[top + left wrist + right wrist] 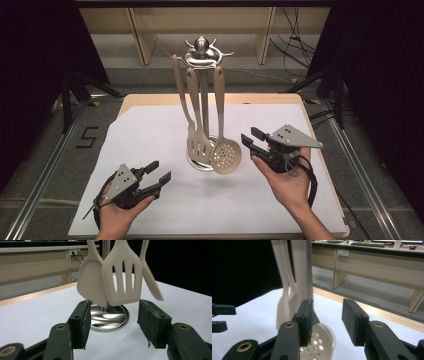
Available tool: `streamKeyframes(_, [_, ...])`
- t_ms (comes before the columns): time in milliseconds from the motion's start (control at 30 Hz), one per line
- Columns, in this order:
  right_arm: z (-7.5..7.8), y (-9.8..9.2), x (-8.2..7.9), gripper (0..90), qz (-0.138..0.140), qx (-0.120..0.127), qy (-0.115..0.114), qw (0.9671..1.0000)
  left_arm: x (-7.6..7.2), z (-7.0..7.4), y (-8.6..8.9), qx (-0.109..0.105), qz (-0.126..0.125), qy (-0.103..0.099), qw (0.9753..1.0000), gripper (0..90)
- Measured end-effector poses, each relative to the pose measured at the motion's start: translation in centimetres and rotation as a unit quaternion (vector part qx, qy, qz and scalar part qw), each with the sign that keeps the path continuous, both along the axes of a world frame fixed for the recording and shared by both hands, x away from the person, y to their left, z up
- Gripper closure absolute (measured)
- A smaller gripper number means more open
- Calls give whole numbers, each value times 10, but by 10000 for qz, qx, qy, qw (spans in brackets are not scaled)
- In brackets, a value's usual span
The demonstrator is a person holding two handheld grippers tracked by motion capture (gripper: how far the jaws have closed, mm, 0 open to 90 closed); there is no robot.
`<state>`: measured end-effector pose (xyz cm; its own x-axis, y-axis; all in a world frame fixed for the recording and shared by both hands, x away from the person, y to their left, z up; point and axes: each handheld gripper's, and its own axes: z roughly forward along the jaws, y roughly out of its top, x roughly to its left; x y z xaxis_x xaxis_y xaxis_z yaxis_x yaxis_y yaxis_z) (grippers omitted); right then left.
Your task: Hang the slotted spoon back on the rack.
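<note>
Rack [202, 54] stands mid counter [150, 135] with slotted turner [198, 145], skimmer [226, 156] and one more utensil hanging from it. Left gripper [156, 176] sits front-left of the rack, jaws apart, holding nothing. Right gripper [253, 137] is just right of the skimmer, jaws apart, not touching

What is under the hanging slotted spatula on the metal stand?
Under the slotted spatula sits the stand's round shiny metal base on the white table sheet. The spatula and the solid turner beside it cover the lower pole and the far side of the base.
</note>
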<state>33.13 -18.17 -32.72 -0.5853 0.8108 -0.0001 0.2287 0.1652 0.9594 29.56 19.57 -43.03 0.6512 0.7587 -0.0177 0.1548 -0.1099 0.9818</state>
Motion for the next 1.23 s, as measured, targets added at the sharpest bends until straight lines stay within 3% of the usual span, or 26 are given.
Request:
streamKeyframes(67, [-2, -6, 1, 601, -81, -58, -40, 9999, 0, 0, 1, -1, 13, 6, 10000, 435])
streamKeyframes(100, [-3, -8, -1, 599, -132, 12, 94, 9999, 1, 0, 1, -10, 23, 12, 10000, 435])
streamKeyframes(167, [-5, -15, 0, 596, -154, -65, 10, 9999, 1, 0, 2, -36, 55, 28, 10000, 435])
streamKeyframes(200, [-5, -16, -2, 594, -208, 10, 130, 9997, 1, 0, 2, -43, 64, 31, 10000, 435])
streamKeyframes(267, [-7, -19, -3, 590, -296, 45, 148, 9994, 1, -1, 2, -67, 80, 42, 9999, 434])
streamKeyframes(300, [-8, -23, -1, 587, -273, -80, -4, 9996, 2, -1, 3, -24, 78, 31, 10000, 434])
streamKeyframes(467, [-18, -32, -2, 576, -454, 12, 181, 9988, 2, -2, 4, -42, 121, 72, 9999, 434])
streamKeyframes(500, [-20, -34, -2, 576, -478, 45, 266, 9985, 4, -3, 3, -112, 58, 0, 9999, 434])
streamKeyframes(533, [-23, -36, -2, 575, -525, 51, 295, 9982, 3, -2, 5, -13, 96, 26, 9999, 434])
streamKeyframes(567, [-25, -40, 1, 575, -512, -66, 110, 9986, 3, -2, 4, -43, 122, 72, 9999, 434])
streamKeyframes(733, [-38, -47, 0, 571, -698, -14, 345, 9970, 4, -3, 5, -6, 124, 60, 9999, 434])
streamKeyframes(767, [-41, -50, 2, 570, -691, -100, 218, 9973, 4, -3, 5, 0, 126, 63, 9999, 434])
streamKeyframes(833, [-46, -51, 1, 569, -754, -27, 370, 9965, 5, -4, 5, -56, 130, 67, 9999, 434])
streamKeyframes(900, [-49, -53, 3, 568, -750, -80, 317, 9966, 5, -5, 5, -4, 144, 102, 9998, 434])
streamKeyframes(933, [-50, -53, 2, 567, -771, -53, 465, 9959, 5, -5, 5, -1, 136, 101, 9999, 434])
streamKeyframes(1067, [-56, -55, 5, 564, -733, -104, 417, 9964, 6, -7, 5, 10, 143, 158, 9998, 435])
streamKeyframes(1133, [-56, -54, 3, 562, -782, -53, 547, 9954, 6, -8, 5, 0, 146, 178, 9997, 436])
streamKeyframes(1200, [-56, -55, 4, 560, -734, -125, 461, 9962, 6, -8, 5, 4, 147, 184, 9997, 437])
streamKeyframes(1233, [-56, -53, 3, 560, -780, -25, 513, 9956, 7, -8, 5, -18, 122, 145, 9998, 438])
